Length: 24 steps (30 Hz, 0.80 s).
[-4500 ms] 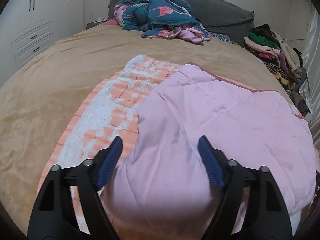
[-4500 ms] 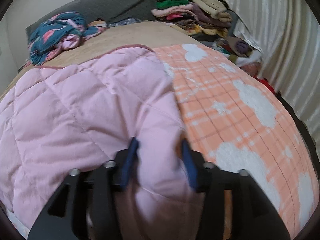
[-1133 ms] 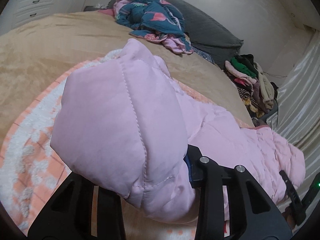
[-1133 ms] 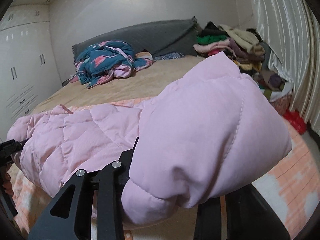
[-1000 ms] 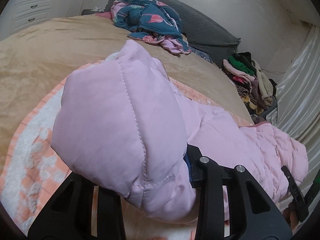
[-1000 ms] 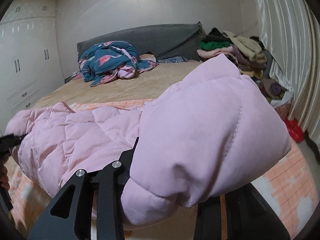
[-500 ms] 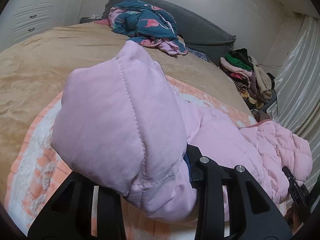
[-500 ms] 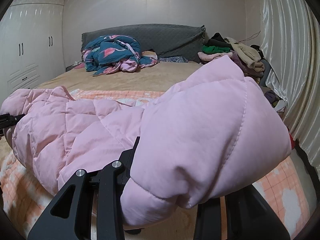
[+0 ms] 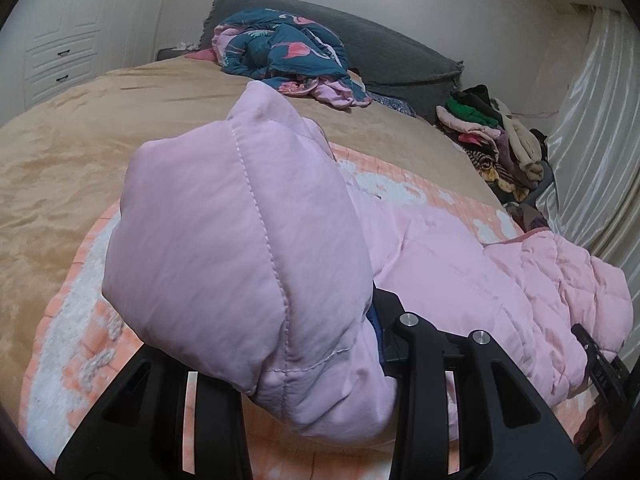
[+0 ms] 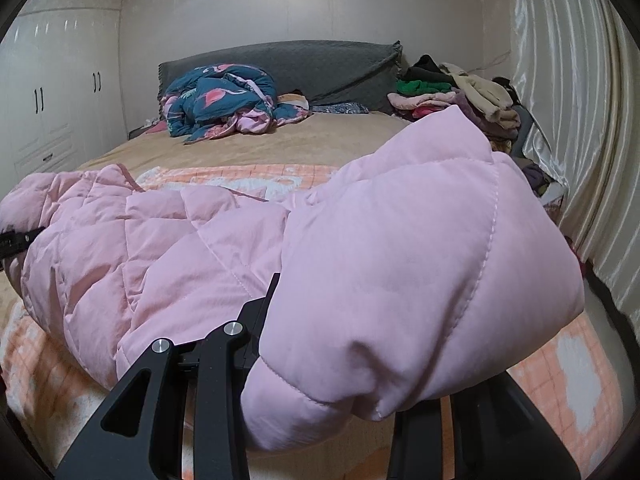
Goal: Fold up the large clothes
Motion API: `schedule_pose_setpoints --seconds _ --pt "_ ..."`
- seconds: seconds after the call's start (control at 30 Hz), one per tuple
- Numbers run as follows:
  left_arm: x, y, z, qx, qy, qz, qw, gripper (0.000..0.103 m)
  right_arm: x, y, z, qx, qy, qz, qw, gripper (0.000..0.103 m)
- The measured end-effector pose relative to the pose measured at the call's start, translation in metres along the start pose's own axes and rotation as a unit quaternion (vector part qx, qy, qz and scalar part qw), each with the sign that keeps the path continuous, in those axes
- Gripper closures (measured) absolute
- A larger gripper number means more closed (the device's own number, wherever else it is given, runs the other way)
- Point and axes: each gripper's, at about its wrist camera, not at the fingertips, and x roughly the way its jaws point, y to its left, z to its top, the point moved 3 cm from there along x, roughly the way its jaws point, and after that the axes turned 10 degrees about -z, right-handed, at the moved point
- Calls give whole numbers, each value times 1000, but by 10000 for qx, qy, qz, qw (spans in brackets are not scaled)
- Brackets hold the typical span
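I've got both ends of the pink puffer jacket (image 9: 248, 248) pinched, left gripper (image 9: 320, 344) and right gripper (image 10: 340, 340) clamped on bunched padding, lifted ahead over the orange blanket (image 9: 72, 344); keep edges level and lay flat.

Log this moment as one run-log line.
left gripper: shut on pink jacket | right gripper: shut on pink jacket | jacket lifted above orange blanket
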Motion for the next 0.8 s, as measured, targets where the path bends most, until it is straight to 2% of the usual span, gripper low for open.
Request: schedule_pose_setpoints --seconds 0.53,0.8 --pt "-18 -1 -41 499 225 350 9979 75 15 -11 -14 111 373 -62 9992 70" --pt "-16 1 -49 557 250 479 9970 73 38 -18 -27 512 885 -92 9947 64"
